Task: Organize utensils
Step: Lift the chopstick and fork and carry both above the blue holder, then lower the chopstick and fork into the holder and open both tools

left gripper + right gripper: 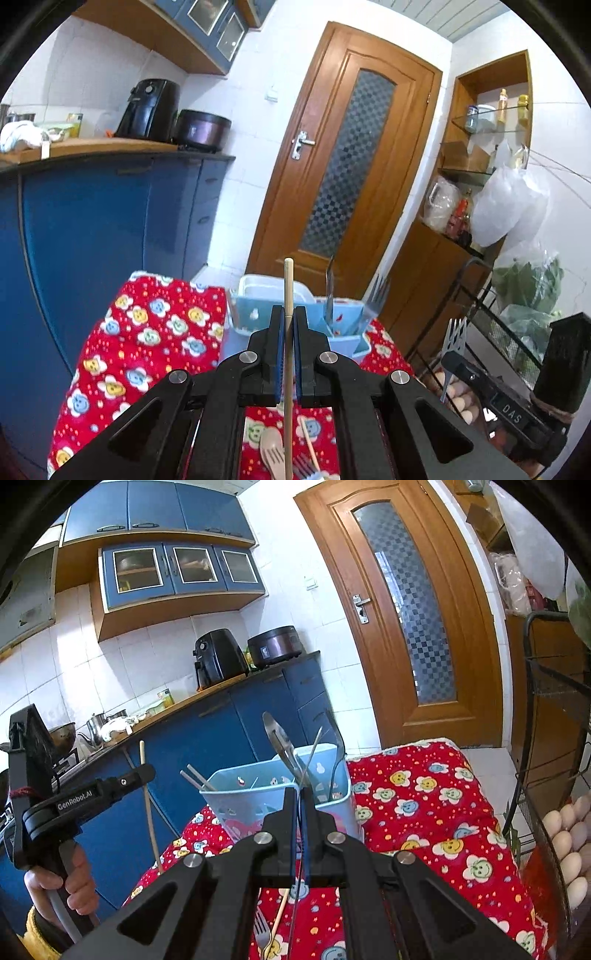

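Observation:
My left gripper [289, 314] is shut on a wooden chopstick [288, 280] that stands upright between the pads, above the red flowered cloth [147, 332]. Just beyond it is the light blue utensil holder [255, 314] with a knife [329, 291] and a fork [375, 295] in it. My right gripper [300, 794] is shut on a metal fork [312, 757], seen edge-on here; in the left wrist view its tines [456, 334] point up. The left gripper [146, 771] with its chopstick [147, 805] hangs left of the holder [258, 797]. A beige spork [271, 450], a fork [260, 928] and a chopstick [277, 919] lie on the cloth.
A black wire rack [546, 686] with eggs [569, 845] stands close on the right. Blue kitchen cabinets [110, 221] run along the left, and a wooden door [347, 155] is behind the table. A person's hand [62, 882] grips the left tool's handle.

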`<action>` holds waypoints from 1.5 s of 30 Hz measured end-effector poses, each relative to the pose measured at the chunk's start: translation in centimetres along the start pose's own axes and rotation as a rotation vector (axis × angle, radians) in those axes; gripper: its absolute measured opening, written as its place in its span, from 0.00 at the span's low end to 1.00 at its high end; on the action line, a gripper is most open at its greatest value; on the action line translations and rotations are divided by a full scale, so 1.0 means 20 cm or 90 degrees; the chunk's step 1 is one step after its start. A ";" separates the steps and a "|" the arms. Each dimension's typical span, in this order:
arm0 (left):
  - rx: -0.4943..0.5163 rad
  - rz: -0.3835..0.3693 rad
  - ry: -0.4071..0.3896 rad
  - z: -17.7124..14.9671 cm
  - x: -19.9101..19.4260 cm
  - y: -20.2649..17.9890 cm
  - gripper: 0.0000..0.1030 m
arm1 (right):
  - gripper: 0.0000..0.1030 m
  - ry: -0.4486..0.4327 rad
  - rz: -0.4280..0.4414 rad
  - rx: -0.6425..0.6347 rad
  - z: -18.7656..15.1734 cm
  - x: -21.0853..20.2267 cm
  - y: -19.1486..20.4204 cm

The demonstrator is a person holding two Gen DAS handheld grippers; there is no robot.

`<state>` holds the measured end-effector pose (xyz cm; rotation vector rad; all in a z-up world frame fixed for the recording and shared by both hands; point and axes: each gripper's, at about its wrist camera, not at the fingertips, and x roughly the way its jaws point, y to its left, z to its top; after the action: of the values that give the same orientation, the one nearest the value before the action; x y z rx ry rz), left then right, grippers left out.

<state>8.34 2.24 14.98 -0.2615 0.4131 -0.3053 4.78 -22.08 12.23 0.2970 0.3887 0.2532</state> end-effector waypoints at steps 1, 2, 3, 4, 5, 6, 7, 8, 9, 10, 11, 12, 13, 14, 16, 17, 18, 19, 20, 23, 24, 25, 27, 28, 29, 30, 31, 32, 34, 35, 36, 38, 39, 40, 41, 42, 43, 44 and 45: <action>0.001 0.001 -0.005 0.01 0.00 0.00 0.04 | 0.03 -0.002 0.000 -0.001 0.01 0.00 0.00; 0.002 0.001 -0.011 0.03 0.00 -0.01 0.04 | 0.03 -0.004 0.000 -0.002 0.02 0.01 0.00; 0.002 0.002 -0.015 0.05 0.01 -0.01 0.04 | 0.03 -0.005 0.001 -0.003 0.03 0.01 0.01; 0.003 0.003 -0.018 0.06 0.01 -0.01 0.04 | 0.03 -0.007 0.001 -0.004 0.04 0.02 0.01; 0.004 0.003 -0.023 0.07 0.02 -0.02 0.04 | 0.03 -0.008 0.002 -0.005 0.05 0.02 0.01; 0.004 0.003 -0.027 0.09 0.02 -0.02 0.04 | 0.03 -0.010 0.003 -0.006 0.05 0.03 0.01; 0.005 0.003 -0.032 0.10 0.03 -0.02 0.04 | 0.03 -0.012 0.003 -0.009 0.07 0.03 0.01; 0.006 0.004 -0.035 0.11 0.03 -0.03 0.04 | 0.03 -0.013 0.002 -0.010 0.07 0.04 0.01; 0.007 0.005 -0.039 0.13 0.04 -0.03 0.04 | 0.03 -0.014 0.002 -0.012 0.08 0.04 0.01; 0.008 0.006 -0.042 0.14 0.05 -0.03 0.04 | 0.03 -0.016 0.002 -0.016 0.09 0.05 0.01; 0.009 0.007 -0.044 0.15 0.06 -0.04 0.04 | 0.03 -0.017 0.001 -0.017 0.10 0.05 0.01; 0.008 0.007 -0.045 0.16 0.07 -0.04 0.04 | 0.03 -0.019 0.001 -0.020 0.11 0.06 0.02; 0.006 0.007 -0.047 0.17 0.08 -0.04 0.04 | 0.03 -0.020 0.001 -0.023 0.12 0.06 0.02; 0.005 0.006 -0.049 0.19 0.09 -0.04 0.04 | 0.03 -0.021 0.000 -0.025 0.13 0.07 0.02; 0.005 0.005 -0.057 0.22 0.10 -0.05 0.04 | 0.03 -0.025 -0.001 -0.029 0.15 0.08 0.02; 0.006 0.005 -0.061 0.23 0.11 -0.05 0.04 | 0.03 -0.026 -0.001 -0.029 0.16 0.09 0.02; 0.009 0.004 -0.067 0.25 0.12 -0.06 0.04 | 0.03 -0.027 -0.001 -0.030 0.18 0.10 0.01; 0.011 0.004 -0.072 0.26 0.12 -0.07 0.04 | 0.03 -0.027 -0.001 -0.031 0.18 0.11 0.01; 0.014 0.005 -0.079 0.28 0.13 -0.07 0.04 | 0.03 -0.028 -0.002 -0.034 0.20 0.12 0.01; 0.015 0.009 -0.090 0.32 0.16 -0.08 0.04 | 0.03 -0.033 -0.005 -0.042 0.23 0.15 0.01; 0.013 0.009 -0.092 0.33 0.17 -0.08 0.04 | 0.03 -0.036 -0.005 -0.044 0.25 0.16 0.01; 0.011 0.010 -0.095 0.34 0.18 -0.07 0.04 | 0.03 -0.040 -0.006 -0.045 0.26 0.17 0.02; 0.011 0.014 -0.101 0.35 0.20 -0.07 0.04 | 0.03 -0.046 -0.007 -0.046 0.29 0.19 0.02; 0.013 0.019 -0.103 0.36 0.22 -0.07 0.04 | 0.03 -0.047 -0.006 -0.046 0.30 0.20 0.02; 0.013 0.021 -0.105 0.37 0.23 -0.06 0.04 | 0.03 -0.048 -0.007 -0.046 0.31 0.21 0.02; 0.013 0.022 -0.106 0.38 0.24 -0.06 0.04 | 0.03 -0.050 -0.007 -0.047 0.33 0.23 0.02; 0.013 0.022 -0.108 0.39 0.25 -0.06 0.04 | 0.03 -0.053 -0.008 -0.048 0.34 0.24 0.02; 0.012 0.024 -0.113 0.39 0.26 -0.06 0.04 | 0.03 -0.057 -0.010 -0.050 0.35 0.25 0.03; 0.015 0.029 -0.123 0.41 0.28 -0.06 0.04 | 0.03 -0.066 -0.013 -0.053 0.37 0.27 0.03; 0.018 0.034 -0.131 0.42 0.29 -0.06 0.04 | 0.03 -0.069 -0.015 -0.053 0.38 0.29 0.04; 0.020 0.037 -0.134 0.42 0.29 -0.06 0.04 | 0.03 -0.072 -0.016 -0.053 0.39 0.30 0.04; 0.023 0.043 -0.140 0.43 0.32 -0.06 0.04 | 0.03 -0.076 -0.018 -0.055 0.41 0.34 0.04; 0.024 0.046 -0.142 0.43 0.33 -0.06 0.04 | 0.03 -0.076 -0.020 -0.058 0.42 0.37 0.04; 0.026 0.050 -0.144 0.43 0.34 -0.05 0.04 | 0.03 -0.077 -0.021 -0.062 0.42 0.40 0.05; 0.030 0.059 -0.147 0.42 0.35 -0.05 0.04 | 0.03 -0.078 -0.022 -0.066 0.42 0.41 0.05; 0.033 0.064 -0.149 0.42 0.36 -0.04 0.04 | 0.03 -0.080 -0.026 -0.073 0.42 0.44 0.06; 0.040 0.073 -0.153 0.41 0.38 -0.04 0.04 | 0.03 -0.083 -0.027 -0.080 0.42 0.46 0.07; 0.045 0.077 -0.155 0.41 0.39 -0.04 0.04 | 0.03 -0.085 -0.030 -0.087 0.42 0.48 0.08; 0.050 0.082 -0.156 0.40 0.41 -0.04 0.04 | 0.03 -0.089 -0.038 -0.096 0.42 0.50 0.09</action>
<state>18.69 0.30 19.39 -0.1912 0.1752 -0.1598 16.80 -19.40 16.83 0.1529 0.2390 0.2006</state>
